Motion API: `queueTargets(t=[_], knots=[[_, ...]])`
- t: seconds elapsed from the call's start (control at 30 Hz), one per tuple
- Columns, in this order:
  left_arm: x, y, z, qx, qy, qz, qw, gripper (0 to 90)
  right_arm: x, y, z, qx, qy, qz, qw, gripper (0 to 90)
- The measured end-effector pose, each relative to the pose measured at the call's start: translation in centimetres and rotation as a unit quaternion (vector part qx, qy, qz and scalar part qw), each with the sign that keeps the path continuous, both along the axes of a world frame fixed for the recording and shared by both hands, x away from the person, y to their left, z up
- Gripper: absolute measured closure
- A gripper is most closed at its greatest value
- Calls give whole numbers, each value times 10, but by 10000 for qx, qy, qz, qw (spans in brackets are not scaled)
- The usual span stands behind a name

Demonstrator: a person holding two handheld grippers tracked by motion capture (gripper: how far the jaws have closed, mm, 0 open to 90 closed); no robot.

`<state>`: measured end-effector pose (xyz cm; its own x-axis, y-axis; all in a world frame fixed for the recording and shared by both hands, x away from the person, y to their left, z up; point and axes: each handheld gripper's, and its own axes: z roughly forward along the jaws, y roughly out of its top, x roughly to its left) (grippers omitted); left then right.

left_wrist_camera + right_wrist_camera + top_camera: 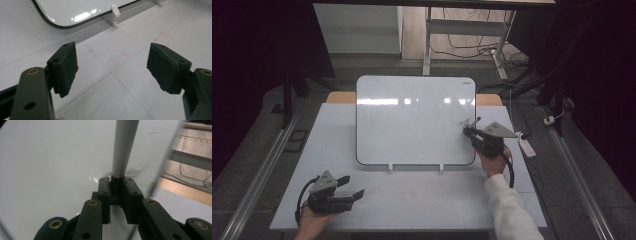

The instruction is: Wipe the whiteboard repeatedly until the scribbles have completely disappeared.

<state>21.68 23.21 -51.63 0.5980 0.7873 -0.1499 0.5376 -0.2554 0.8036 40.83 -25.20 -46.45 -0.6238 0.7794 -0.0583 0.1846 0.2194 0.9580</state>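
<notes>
At right of centre in the high view, the right gripper (pixel 471 131) is clamped on a marker (pixel 472 122) whose far end rests against the whiteboard (pixel 412 120), close to the board's right edge. The marker's long axis runs straight out from the jaws, up and to the left toward the board face. Seen from the right gripper view, the marker (pixel 123 147) is a smooth, pale grey tube that narrows toward a dark end seated between the two black jaws, and it climbs from the frame's centre to the top edge, leaning slightly right. The right gripper (pixel 117 185) has its jaws pressed close on that dark end. The whiteboard (pixel 50 165) is glossy white with a thin dark rim and rounded corners, propped on small white feet.

At lower left of the high view, the left gripper (pixel 351 187) lies on the matt white table (pixel 422 200), jaws wide apart with nothing between them. Its pads (pixel 65 70) are dull black with ragged edges.
</notes>
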Motion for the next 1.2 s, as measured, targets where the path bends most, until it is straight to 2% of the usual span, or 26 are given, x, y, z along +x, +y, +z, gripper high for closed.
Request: queueTargets(t=[0.03, 0.07, 0.13, 0.17, 0.2, 0.27, 0.3, 0.33, 0.37, 0.4, 0.43, 0.47, 0.57, 0.6, 0.63, 0.7, 0.73, 0.77, 0.87, 0.9, 0.93, 1.03, 1.1, 1.13, 1.2], knots=[[0, 0, 0, -1, -1, 3, 10000, 253, 0, -1, -1, 89, 23, -15, 10000, 777], [1, 0, 0, -7, 5, 2, 10000, 253, -3, 4, -3, -5, 38, 83, 10000, 777], [2, 0, -1, -1, 28, 11, 10000, 253, -10, 17, -9, -378, 13, 484, 9981, 777], [2, 0, -1, 5, 28, 6, 10000, 253, -12, 20, -9, -549, -73, 503, 9972, 777], [1, -1, -1, 6, 23, 0, 10000, 253, -11, 18, -9, -510, -49, 502, 9974, 777], [0, -1, 0, 3, 7, 1, 10000, 253, -6, 5, -5, -204, -85, 82, 9997, 777], [-1, 0, 0, -2, 0, 5, 10000, 253, -5, 0, -4, -17, -36, -17, 10000, 777], [0, 0, 0, -8, -1, 12, 10000, 253, -5, -1, -5, 63, -8, -14, 10000, 777], [0, 1, 0, -13, 3, 22, 10000, 254, -7, 2, -6, -24, -15, 14, 10000, 777], [1, 1, 0, -20, 14, 31, 10000, 253, -10, 7, -8, -205, -25, 208, 9996, 777], [2, 1, 0, -14, 25, 21, 10000, 253, -12, 11, -9, -394, -101, 270, 9988, 777], [2, 0, -1, -4, 27, 22, 10000, 253, -11, 10, -8, -434, -91, 275, 9986, 777], [0, 0, 0, 10, 4, 5, 10000, 253, -4, -6, -3, -14, -86, -146, 9999, 777], [0, 0, 0, 2, 0, 4, 10000, 253, -3, -7, -3, 108, -13, -138, 9998, 777], [0, 0, 0, -1, -1, 5, 10000, 253, -5, -4, -3, -9, -18, -82, 10000, 777], [1, 0, 0, -3, 21, 16, 10000, 253, -11, 7, -8, -353, -19, 268, 9990, 777], [2, 0, -1, 1, 26, 14, 10000, 253, -14, 10, -9, -495, -91, 308, 9983, 777], [2, 0, -1, 2, 24, 7, 10000, 253, -12, 8, -8, -491, -77, 302, 9983, 777], [0, -1, 0, 5, 5, -7, 10000, 253, -3, -10, -2, -10, -100, -195, 9998, 777], [0, -1, 0, 1, 5, -1, 10000, 253, -1, -13, -1, 110, -43, -216, 9997, 778], [0, -1, 0, -2, 1, -3, 10000, 253, -1, -11, 0, 87, -28, -226, 9997, 777], [2, 0, -1, 2, 29, 8, 10000, 253, -9, 7, -5, -324, 15, 254, 9992, 777], [2, 0, -1, 8, 30, 2, 10000, 253, -11, 15, -7, -553, -93, 376, 9977, 777], [2, -1, -1, 9, 27, 1, 10000, 253, -9, 12, -6, -455, -51, 353, 9983, 777], [1, -1, -1, 6, 21, -8, 10000, 253, -1, 1, 0, -189, -105, -12, 9998, 777]])
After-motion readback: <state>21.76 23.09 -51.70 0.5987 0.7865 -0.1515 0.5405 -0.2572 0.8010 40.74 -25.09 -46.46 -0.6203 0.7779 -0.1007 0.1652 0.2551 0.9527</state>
